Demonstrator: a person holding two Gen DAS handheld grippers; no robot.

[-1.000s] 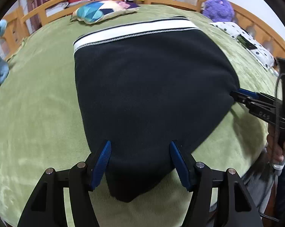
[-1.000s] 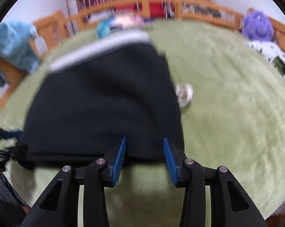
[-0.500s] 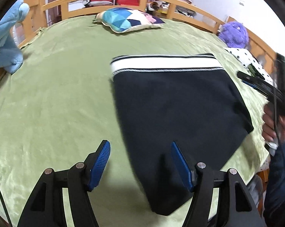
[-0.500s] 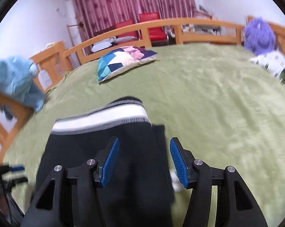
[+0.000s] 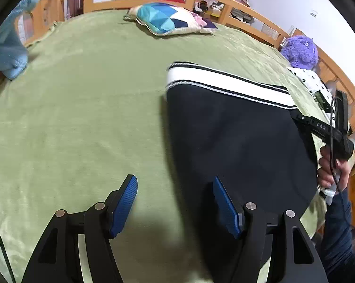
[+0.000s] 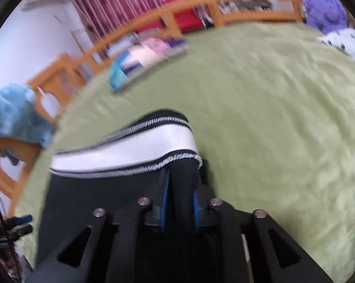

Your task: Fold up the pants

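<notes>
- Right gripper, its jaws just closing, pinches the soft black pants below the white waistband, lower centre.
- Left gripper hovers half-open, empty.

The left gripper points steeply down, its blue-padded fingers spread wide with nothing pinched between them. The right gripper also tilts down; its jaws have just been closing, and its fingers now clamp a fold of the pants. A hand in a dark sleeve grips its handle.
</notes>
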